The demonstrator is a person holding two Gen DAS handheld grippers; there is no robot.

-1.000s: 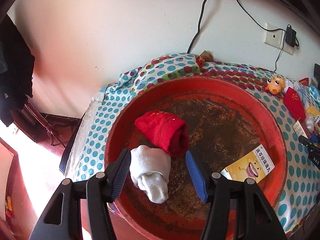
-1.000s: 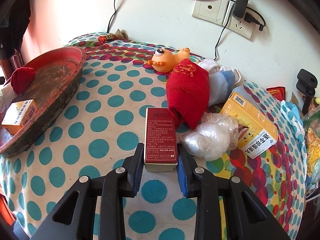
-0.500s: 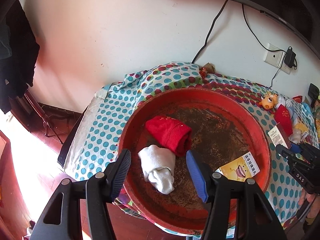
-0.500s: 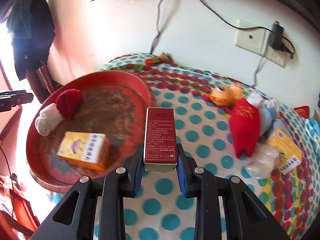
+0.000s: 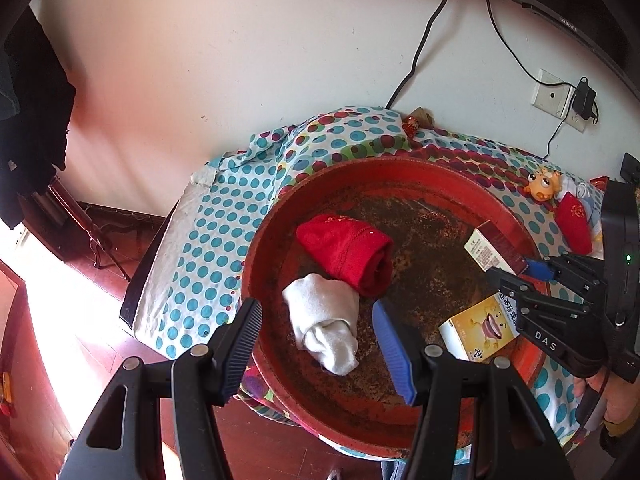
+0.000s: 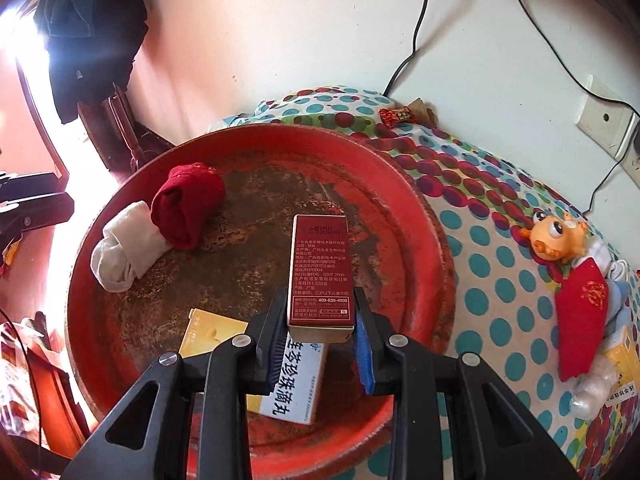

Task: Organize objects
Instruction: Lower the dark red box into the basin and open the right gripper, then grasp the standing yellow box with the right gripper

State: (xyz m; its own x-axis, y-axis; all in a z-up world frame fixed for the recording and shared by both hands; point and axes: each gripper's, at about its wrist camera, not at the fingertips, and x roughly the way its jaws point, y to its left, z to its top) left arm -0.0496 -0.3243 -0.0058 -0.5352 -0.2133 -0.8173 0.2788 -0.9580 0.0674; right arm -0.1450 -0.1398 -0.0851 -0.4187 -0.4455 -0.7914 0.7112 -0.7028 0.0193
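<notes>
A round red tray (image 5: 280, 216) (image 6: 424, 216) lies on the dotted cloth. In it are a rolled red sock (image 5: 348, 254) (image 6: 186, 204), a rolled white sock (image 5: 326, 318) (image 6: 126, 248) and a yellow box (image 5: 476, 330) (image 6: 296, 384). My right gripper (image 6: 320, 338) (image 5: 516, 270) is shut on a dark red box (image 6: 320, 272) (image 5: 494, 250), held above the tray's right part, over the yellow box. My left gripper (image 5: 316, 344) hangs open above the tray's near side, the white sock showing between its fingers but below them.
On the cloth right of the tray lie an orange toy (image 6: 558, 236) (image 5: 542, 186), a red pouch (image 6: 580, 320), a clear bag (image 6: 592, 384) and another yellow box (image 6: 624, 364). A wall socket (image 6: 606, 122) with cables is behind. Dark clothes (image 6: 92, 28) hang at the left.
My right gripper has carried the dark red box leftwards from the cloth to over the tray. The left gripper has drawn back and up a little from the socks.
</notes>
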